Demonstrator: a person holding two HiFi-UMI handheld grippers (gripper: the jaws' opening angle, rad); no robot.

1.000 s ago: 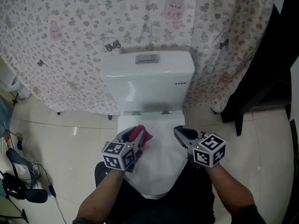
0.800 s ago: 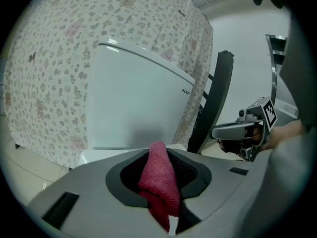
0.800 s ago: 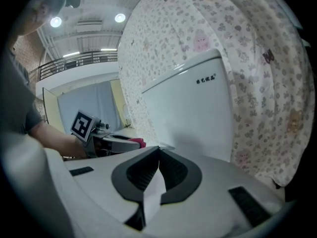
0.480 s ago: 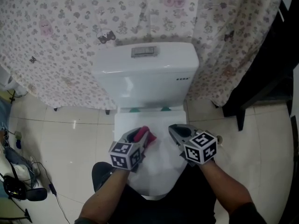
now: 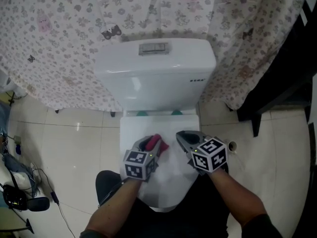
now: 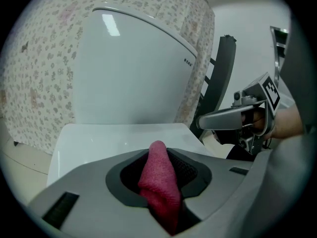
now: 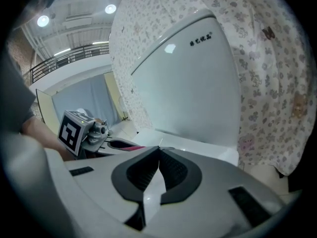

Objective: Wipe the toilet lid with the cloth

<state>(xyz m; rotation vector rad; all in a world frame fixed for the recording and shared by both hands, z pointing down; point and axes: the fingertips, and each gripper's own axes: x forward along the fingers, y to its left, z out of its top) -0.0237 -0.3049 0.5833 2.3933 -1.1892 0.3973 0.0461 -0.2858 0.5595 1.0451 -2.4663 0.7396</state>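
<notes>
The left tongs (image 5: 147,141) are clenched on the pink cloth (image 6: 159,180), and a fold of it pokes out past their tips. Just to their right, the right tongs (image 5: 181,134) are pressed together with nothing in them. The lid (image 5: 166,177) lies flat directly under both, its long axis running from the person toward the tank (image 5: 156,78) ahead of the tips. Of the 2, only the left carries the cloth, so the wipe falls to it, likely a press down and then strokes along that axis. Whether the cloth touches the lid cannot be told.
</notes>
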